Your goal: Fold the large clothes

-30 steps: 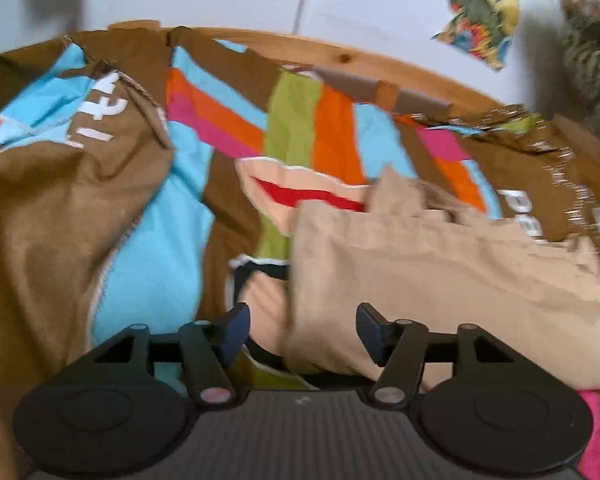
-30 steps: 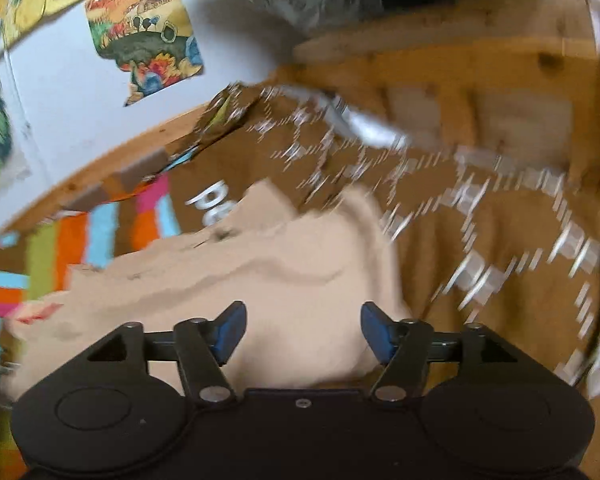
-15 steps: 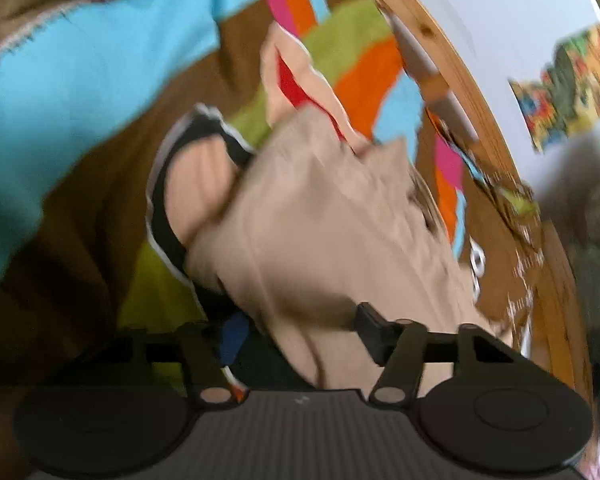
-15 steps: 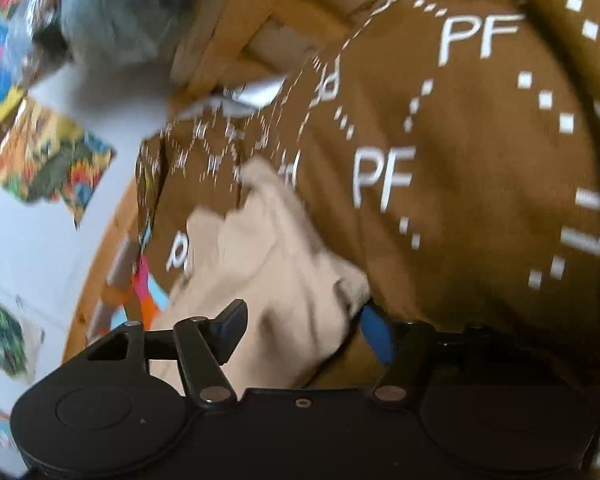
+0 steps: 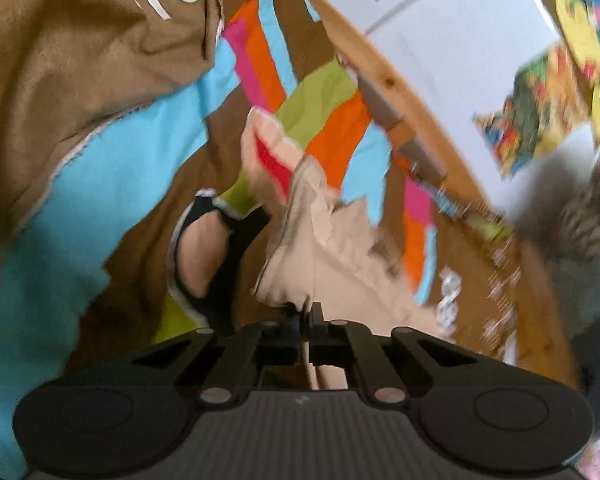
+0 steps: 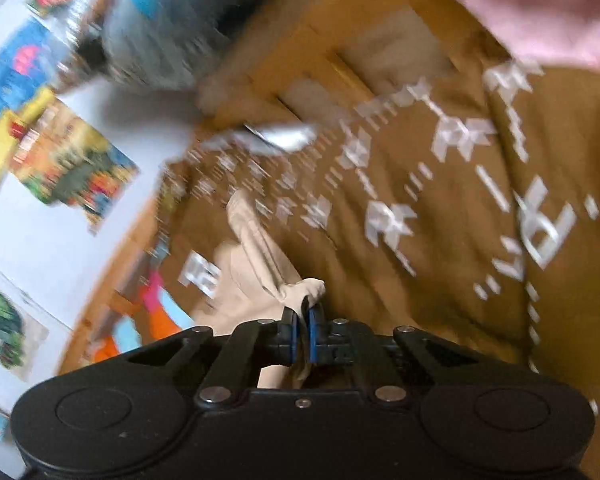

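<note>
Left hand-held gripper (image 5: pixel 306 312): jaws drawn together, pinching an edge of the beige garment (image 5: pixel 332 248). Cloth is seen passing down between the two fingers. From the pinch point the garment runs up and away in crumpled folds, one hemmed edge rising toward the centre of the left wrist view.

Right hand-held gripper (image 6: pixel 304 312): jaws likewise closed, the blue-lined pads (image 6: pixel 292 330) clamped on a bunched corner of the same beige garment (image 6: pixel 256 248). A small knot of fabric protrudes just above the fingertips; the rest trails off to the upper left as a narrow gathered strip.

Location of the garment: it lies on a bed, over the brown bedcover (image 6: pixel 440 240) with white printed lettering and dotted lines, and beside the multicoloured striped cover (image 5: pixel 328 120) in turquoise, orange, pink, green and brown. Whether the mid-section is lifted clear of the bedding cannot be determined owing to motion blur.

Surroundings: a wooden bed frame (image 5: pixel 384 76) borders the bedding along a white wall (image 5: pixel 460 40). Colourful pictures (image 6: pixel 72 160) are fixed to that wall. A pink fabric item (image 6: pixel 540 8) occupies the upper right corner of the right wrist view. Both views are tilted and blurred
</note>
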Available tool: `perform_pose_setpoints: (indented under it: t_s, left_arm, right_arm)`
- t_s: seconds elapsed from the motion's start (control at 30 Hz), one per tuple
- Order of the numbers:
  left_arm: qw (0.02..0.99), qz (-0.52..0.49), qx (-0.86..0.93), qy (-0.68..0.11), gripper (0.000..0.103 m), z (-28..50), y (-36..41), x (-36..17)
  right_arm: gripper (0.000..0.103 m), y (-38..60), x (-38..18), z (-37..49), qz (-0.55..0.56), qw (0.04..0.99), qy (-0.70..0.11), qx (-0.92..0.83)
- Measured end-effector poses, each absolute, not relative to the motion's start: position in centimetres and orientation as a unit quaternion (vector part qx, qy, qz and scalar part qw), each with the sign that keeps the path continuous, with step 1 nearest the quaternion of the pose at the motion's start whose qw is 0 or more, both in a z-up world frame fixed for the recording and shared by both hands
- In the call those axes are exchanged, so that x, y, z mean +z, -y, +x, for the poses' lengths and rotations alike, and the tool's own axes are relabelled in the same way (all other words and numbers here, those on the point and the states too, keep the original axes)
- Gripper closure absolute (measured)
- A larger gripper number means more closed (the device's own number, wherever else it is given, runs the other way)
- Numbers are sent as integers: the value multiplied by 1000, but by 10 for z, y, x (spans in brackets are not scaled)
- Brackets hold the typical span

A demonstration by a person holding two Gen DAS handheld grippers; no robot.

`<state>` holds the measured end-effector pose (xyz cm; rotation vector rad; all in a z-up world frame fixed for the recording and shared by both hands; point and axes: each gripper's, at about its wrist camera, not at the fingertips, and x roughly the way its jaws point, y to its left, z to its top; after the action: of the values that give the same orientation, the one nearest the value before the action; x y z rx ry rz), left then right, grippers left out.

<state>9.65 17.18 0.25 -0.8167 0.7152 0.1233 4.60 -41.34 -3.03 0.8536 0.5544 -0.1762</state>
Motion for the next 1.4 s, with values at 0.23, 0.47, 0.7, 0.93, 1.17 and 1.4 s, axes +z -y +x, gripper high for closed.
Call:
perform_pose_setpoints:
  t_s: [0.23,0.47,0.7,0.93,1.17,1.4]
  left_arm:
    - [835,-406,75,-364,88,100,-177,-24]
    - [846,-386,44,-364,30,95,-167,-31]
    - [856,-350,30,-379,24,106,-150,-39]
    - [865,-334,37,-373,24,107,-154,-35]
    - [861,-339,53,-375,26,102,-164,-36]
    - [863,-332,59,-377,26,104,-163,-36]
  right_arm:
    - [65,404,-33,54,337,888,-288,-120]
    - [43,323,-8,64,78,967,-231,-74]
    - [35,248,-10,92,-132,979,-154,-34]
    - [25,198,-19,160,-144,965,-201,91]
    - [25,161,-73,210,-174,937,-277,121]
    - [25,167,-86,197,-156,947,-253,122]
